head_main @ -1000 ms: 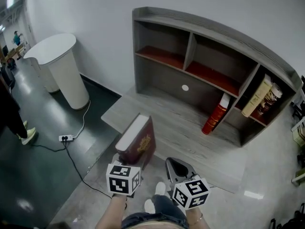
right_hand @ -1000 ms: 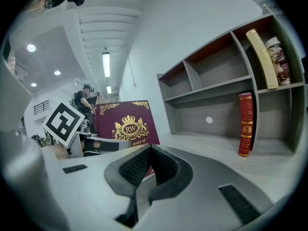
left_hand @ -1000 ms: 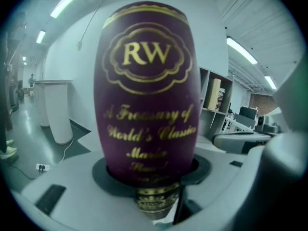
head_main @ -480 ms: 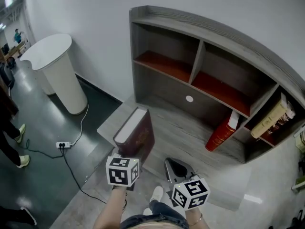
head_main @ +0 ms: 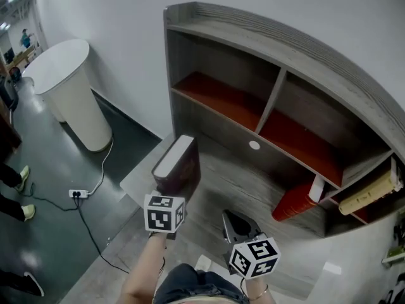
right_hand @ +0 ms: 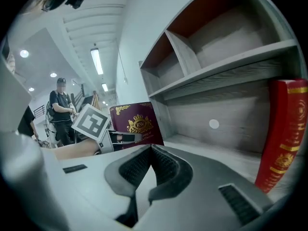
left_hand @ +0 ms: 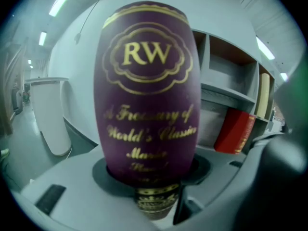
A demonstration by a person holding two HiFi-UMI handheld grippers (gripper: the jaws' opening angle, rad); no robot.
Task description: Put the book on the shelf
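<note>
We bring the maroon book (head_main: 176, 166) up to the shelf (head_main: 253, 38)
Fingers of the left gripper (left_hand: 154, 192) clamp it; the right gripper (right_hand: 147, 159) is closed, empty; next, we stand it inside.

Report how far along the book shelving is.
Done: the purple book is picked up, clamped upright in the left gripper. In hand: it is held in the air in front of the shelf, not yet inside any compartment. Left: set it in a compartment and release. The right gripper is shut and empty.
</note>
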